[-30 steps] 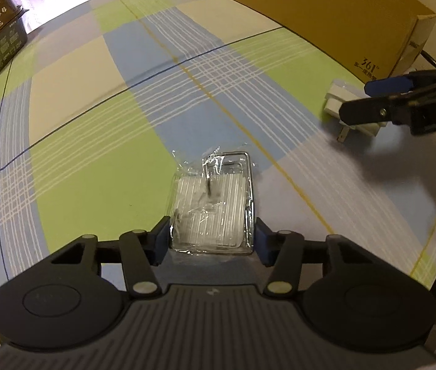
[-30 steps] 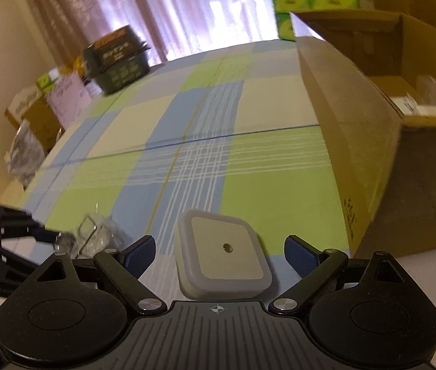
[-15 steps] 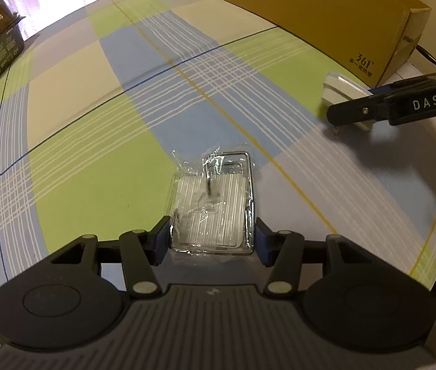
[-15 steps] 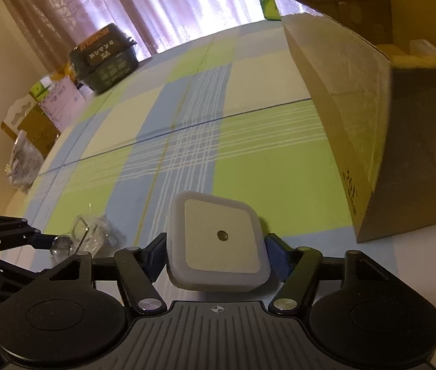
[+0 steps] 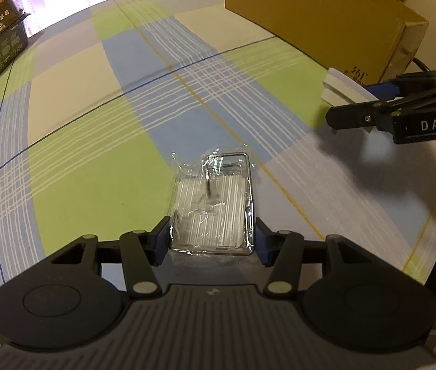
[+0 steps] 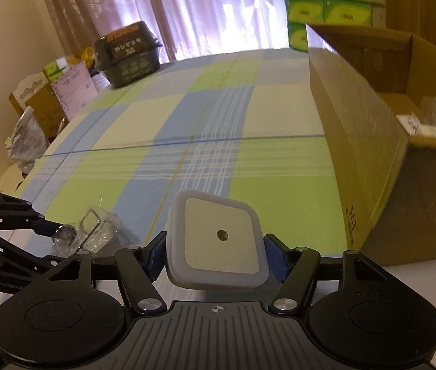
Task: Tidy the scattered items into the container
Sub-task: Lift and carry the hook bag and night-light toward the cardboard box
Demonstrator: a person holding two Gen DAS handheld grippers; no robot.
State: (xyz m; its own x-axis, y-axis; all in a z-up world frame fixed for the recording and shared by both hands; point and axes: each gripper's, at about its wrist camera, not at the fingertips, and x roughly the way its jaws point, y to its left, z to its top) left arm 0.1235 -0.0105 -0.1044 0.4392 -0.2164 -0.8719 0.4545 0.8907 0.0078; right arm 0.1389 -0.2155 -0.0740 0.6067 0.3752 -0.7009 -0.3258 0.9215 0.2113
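Observation:
A clear plastic packet [image 5: 214,206] with a metal hook inside lies on the checked tablecloth, and my left gripper [image 5: 211,240] is shut on its near end. My right gripper [image 6: 216,256] is shut on a white square night light [image 6: 218,240], held a little above the cloth. The open cardboard box [image 6: 356,141] stands just right of it, its interior partly visible. In the left wrist view the right gripper [image 5: 356,104] hangs at the right with the night light [image 5: 338,88] beside the cardboard box [image 5: 310,15]. In the right wrist view the left gripper [image 6: 51,240] and packet [image 6: 94,231] sit low left.
A dark green carton [image 6: 128,55] sits at the table's far corner. Green tissue packs [image 6: 325,0] are stacked behind the cardboard box, which holds small white packages [image 6: 427,126]. Boxes and bags [image 6: 48,98] crowd the floor past the table's left edge.
My right gripper closed on the night light and raised it off the cloth, nearer the cardboard box. The left gripper and its packet stayed put.

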